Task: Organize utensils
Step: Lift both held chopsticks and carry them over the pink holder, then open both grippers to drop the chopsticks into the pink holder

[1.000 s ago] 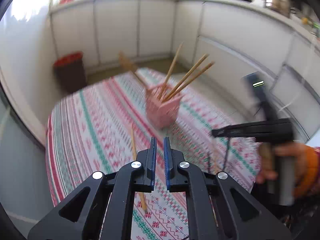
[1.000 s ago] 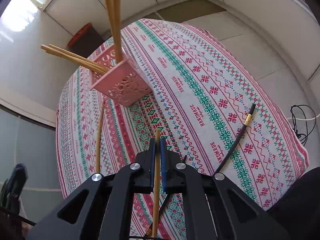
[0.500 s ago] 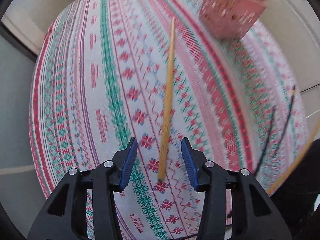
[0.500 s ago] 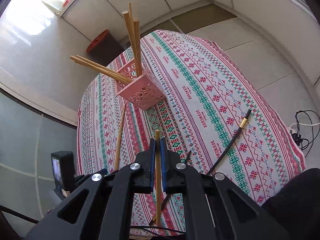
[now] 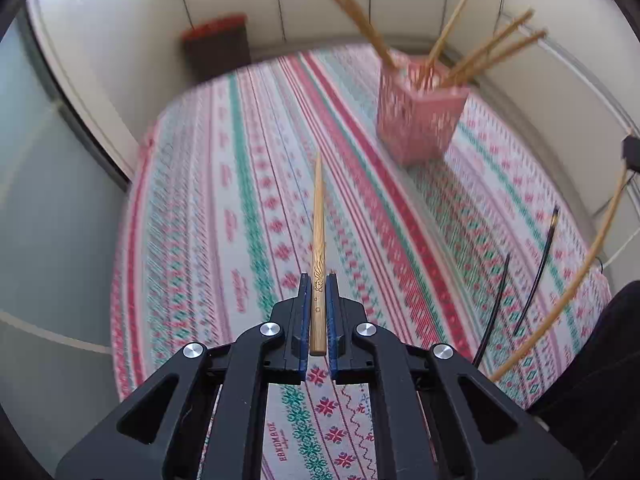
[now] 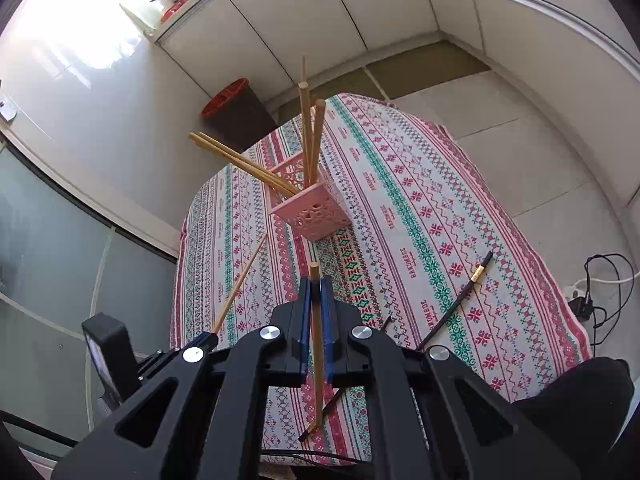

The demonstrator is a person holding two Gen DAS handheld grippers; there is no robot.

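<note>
A pink perforated basket [image 5: 418, 120] stands on the patterned tablecloth [image 5: 248, 208] and holds several wooden chopsticks [image 5: 486, 54]. It also shows in the right wrist view [image 6: 310, 212]. My left gripper [image 5: 317, 284] is shut on a wooden chopstick [image 5: 318, 216], lifted above the cloth and pointing forward. My right gripper [image 6: 316, 280] is shut on another wooden chopstick [image 6: 317, 344], held above the table short of the basket; that chopstick also shows at the right of the left wrist view [image 5: 576, 284]. Two black chopsticks [image 5: 536, 276] lie on the cloth at the right.
A dark bin with a red rim [image 6: 232, 114] stands on the floor beyond the table. White cabinets [image 6: 360, 12] line the far wall. A power strip and cables [image 6: 588, 300] lie on the floor right of the table. My left gripper's body [image 6: 108, 356] shows at lower left.
My left gripper has shut on the wooden chopstick that lay on the cloth and lifted it. My right gripper has risen further from the table with its chopstick.
</note>
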